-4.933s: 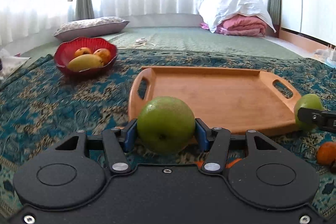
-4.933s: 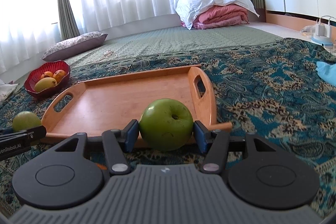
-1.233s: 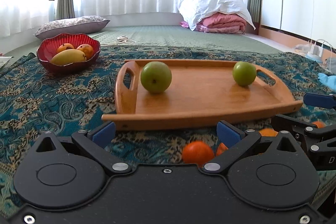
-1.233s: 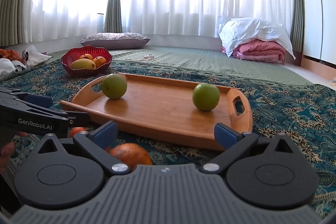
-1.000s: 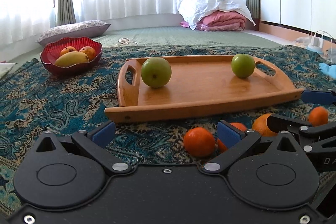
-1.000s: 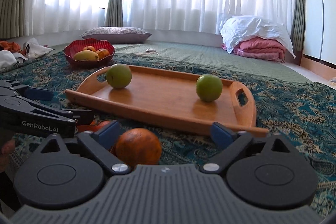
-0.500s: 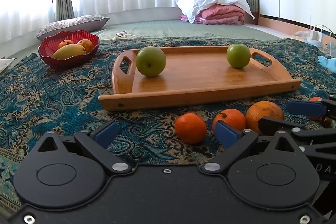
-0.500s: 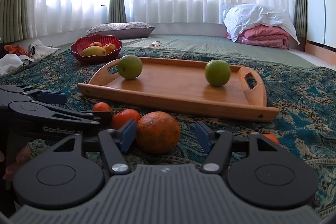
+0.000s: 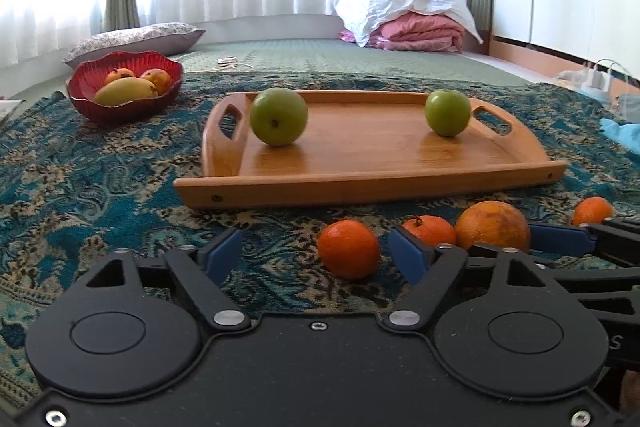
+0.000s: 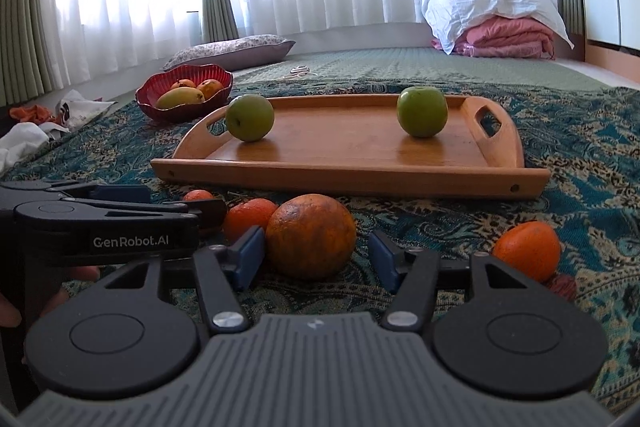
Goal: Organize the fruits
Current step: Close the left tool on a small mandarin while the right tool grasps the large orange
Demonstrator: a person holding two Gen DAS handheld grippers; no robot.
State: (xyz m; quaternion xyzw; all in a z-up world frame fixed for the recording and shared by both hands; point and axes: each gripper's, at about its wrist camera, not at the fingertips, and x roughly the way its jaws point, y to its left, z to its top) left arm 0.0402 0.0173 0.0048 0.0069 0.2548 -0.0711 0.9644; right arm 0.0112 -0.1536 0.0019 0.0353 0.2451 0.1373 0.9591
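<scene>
Grippers low in frame are both closing: left gripper [image 9: 316,255] around a small orange [image 9: 348,254], right gripper [image 10: 316,257] around the large orange [image 10: 311,237], neither pinched yet. Beyond, mid-frame, two green apples [image 10: 421,111] already sit on the tray [image 10: 352,175]; oranges remain on the cloth.

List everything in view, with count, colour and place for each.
green apples: 2, green, on the tray, one near each handle
tray: 1, wooden, on the patterned cloth
large orange: 1, orange, on the cloth between the right gripper's fingers
small oranges: 3, orange, on the cloth in front of the tray
bowl: 1, red, left of the tray, holding a mango and other fruit
cloth: 1, teal patterned, under everything
pillow: 1, floral, behind the bowl
bedding: white and pink pile by the curtains
left gripper: black, blue pads, closing around a small orange
right gripper: black, blue pads, closing
</scene>
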